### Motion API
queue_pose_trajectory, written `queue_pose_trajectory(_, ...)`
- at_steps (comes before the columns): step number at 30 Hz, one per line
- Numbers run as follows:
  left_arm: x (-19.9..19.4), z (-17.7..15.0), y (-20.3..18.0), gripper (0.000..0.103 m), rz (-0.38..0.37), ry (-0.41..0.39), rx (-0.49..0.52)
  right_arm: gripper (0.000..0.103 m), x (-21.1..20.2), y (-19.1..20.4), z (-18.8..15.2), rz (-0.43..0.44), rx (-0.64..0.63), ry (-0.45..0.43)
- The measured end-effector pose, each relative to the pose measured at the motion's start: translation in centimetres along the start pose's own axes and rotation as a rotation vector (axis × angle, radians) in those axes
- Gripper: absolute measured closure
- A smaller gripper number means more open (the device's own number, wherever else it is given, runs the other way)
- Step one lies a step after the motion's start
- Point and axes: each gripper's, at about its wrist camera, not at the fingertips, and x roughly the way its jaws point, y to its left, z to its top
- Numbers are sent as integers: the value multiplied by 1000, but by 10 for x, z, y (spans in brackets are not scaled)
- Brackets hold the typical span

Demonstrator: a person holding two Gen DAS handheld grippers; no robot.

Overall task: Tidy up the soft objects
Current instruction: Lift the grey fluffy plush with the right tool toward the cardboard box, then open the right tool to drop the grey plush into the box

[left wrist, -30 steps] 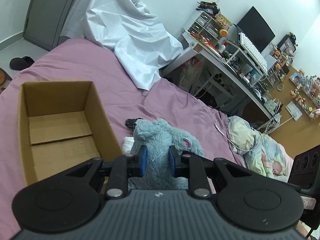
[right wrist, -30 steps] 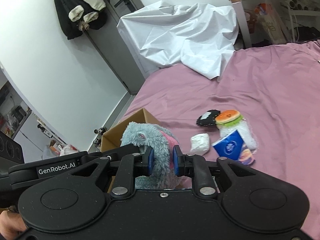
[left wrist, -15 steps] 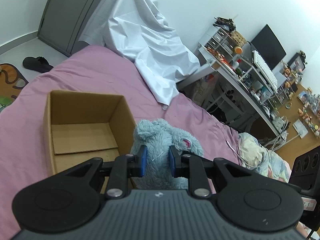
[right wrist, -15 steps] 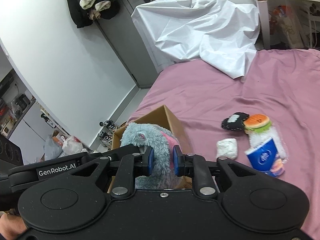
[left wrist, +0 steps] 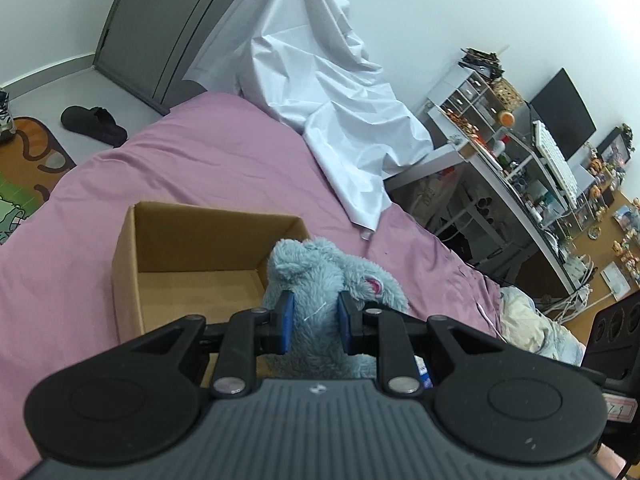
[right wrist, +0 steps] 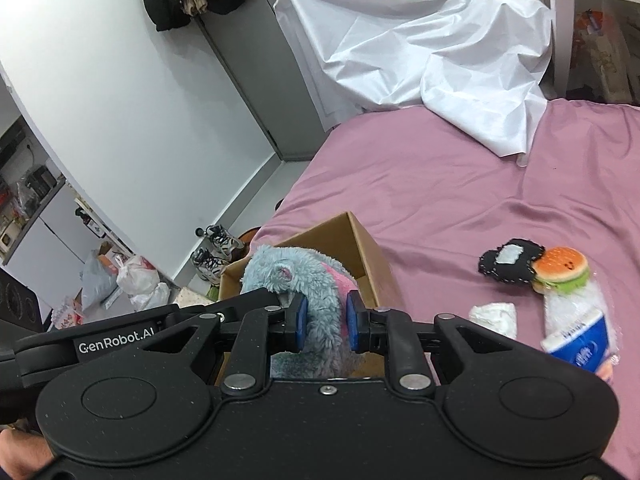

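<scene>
left gripper (left wrist: 313,322): fingers clenched on blue plush toy (left wrist: 320,276) | right gripper (right wrist: 323,322): fingers clenched on same toy | toy: frame centre, over cardboard box (left wrist: 192,256) rim | box: on pink bed (left wrist: 208,160)

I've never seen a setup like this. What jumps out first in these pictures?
A fluffy blue plush is pinched by both the left gripper and the right gripper, at the near corner of an open cardboard box on a pink bed. A burger toy lies to the right.
</scene>
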Motion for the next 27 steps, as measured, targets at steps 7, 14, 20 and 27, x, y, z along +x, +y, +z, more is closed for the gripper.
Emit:
queue_pose_trajectory(7, 21, 13, 20, 81, 21, 21, -20, 80, 29, -2, 6, -2, 6, 36)
queue_pose_trajectory(14, 37, 19, 37, 81, 53, 39, -43, 80, 58, -3, 14, 3, 0, 90)
queue_pose_trajectory(20, 34, 28, 50, 81, 86, 35, -67, 80, 74, 8, 12, 23, -12, 118)
queue_pose_trajectory(27, 34, 31, 49, 76, 116, 25, -57, 79, 78, 12, 10, 9, -50, 132)
